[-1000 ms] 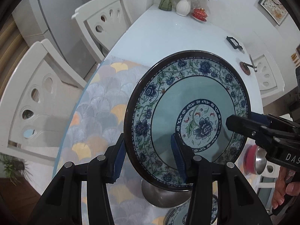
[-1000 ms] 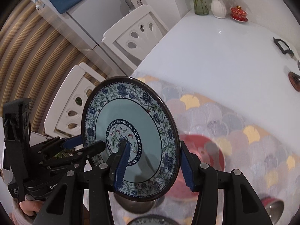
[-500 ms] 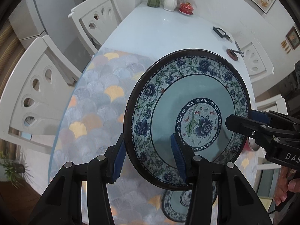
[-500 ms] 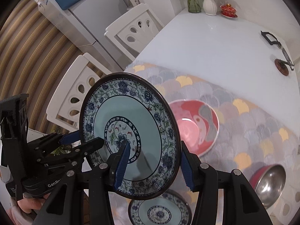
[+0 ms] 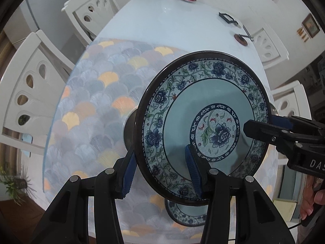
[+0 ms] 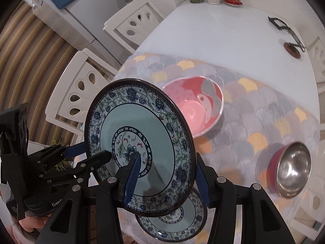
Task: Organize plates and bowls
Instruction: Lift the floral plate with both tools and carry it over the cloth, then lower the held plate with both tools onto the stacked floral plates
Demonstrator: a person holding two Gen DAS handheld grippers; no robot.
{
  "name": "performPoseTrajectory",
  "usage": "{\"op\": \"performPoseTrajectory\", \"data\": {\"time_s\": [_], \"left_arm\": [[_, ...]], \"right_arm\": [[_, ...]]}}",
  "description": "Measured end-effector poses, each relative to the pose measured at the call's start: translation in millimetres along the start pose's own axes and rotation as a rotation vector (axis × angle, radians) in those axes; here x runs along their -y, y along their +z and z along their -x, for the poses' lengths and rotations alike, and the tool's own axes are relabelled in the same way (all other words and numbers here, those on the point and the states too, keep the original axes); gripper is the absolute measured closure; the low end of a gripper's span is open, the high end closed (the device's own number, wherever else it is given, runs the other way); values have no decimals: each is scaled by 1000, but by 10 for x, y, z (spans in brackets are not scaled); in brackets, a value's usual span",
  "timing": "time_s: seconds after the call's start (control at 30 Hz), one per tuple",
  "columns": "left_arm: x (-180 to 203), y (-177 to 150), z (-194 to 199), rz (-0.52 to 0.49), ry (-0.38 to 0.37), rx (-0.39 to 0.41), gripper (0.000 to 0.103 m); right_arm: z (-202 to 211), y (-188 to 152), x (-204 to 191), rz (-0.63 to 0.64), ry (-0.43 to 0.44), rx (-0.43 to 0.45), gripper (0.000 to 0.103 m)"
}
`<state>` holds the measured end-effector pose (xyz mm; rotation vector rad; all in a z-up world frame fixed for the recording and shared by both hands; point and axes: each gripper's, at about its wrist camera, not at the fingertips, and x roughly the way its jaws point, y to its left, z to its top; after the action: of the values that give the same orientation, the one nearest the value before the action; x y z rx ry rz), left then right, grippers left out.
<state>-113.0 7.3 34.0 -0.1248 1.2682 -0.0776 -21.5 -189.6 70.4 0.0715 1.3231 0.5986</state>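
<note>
Pink bowl (image 6: 195,109) beside steel bowl (image 6: 292,174)

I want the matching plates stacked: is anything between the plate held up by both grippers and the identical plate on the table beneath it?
Nothing visible. The held plate, gripped by the left gripper and right gripper, hangs above the second plate. The pink bowl and steel bowl sit off to the side.

My right tongs (image 6: 165,180) clamp the floral plate (image 6: 140,144) by its rim, left tongs (image 6: 89,152) gripping its other edge; below lies a second plate (image 6: 178,221), beyond it a pink bowl (image 6: 199,109) and steel bowl (image 6: 292,172) on the bench (image 6: 223,40)
</note>
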Motion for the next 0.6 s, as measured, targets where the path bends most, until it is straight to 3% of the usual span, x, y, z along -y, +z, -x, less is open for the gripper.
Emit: {"op": "performPoseTrajectory", "data": {"time_s": [0.6], "left_arm": [[230,-315,-221,-28,-38,-84,59]], "right_arm": [[-54,-460,325,-98,5,-77,52]]}}
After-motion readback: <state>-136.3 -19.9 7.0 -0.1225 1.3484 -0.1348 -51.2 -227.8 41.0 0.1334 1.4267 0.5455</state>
